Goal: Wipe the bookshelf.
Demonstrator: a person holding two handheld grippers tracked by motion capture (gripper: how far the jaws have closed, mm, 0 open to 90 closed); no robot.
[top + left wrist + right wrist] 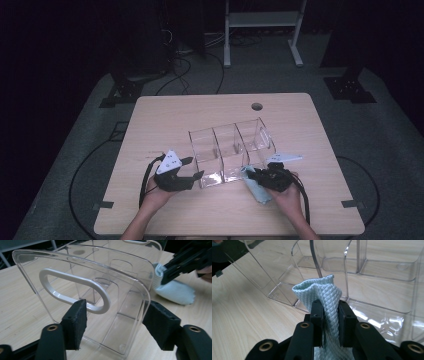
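A clear plastic organiser (230,145) with three compartments stands slantwise at the middle of the wooden table (165,115). My left gripper (195,167) is at its near left end. In the left gripper view the jaws (117,325) stand open on either side of the organiser's end wall (120,290), which has a white oval handle (75,290). The pads do not visibly press on it. My right gripper (252,173) is shut on a pale blue waffle cloth (257,192) at the organiser's near right corner. The cloth (322,290) bunches up between the pads (329,315), just in front of the compartments (374,270).
A round cable hole (256,106) sits near the table's far edge. Beyond the table are a white metal frame (262,20), black stand bases (350,90) and cables on the grey floor. Bare tabletop lies left of and behind the organiser.
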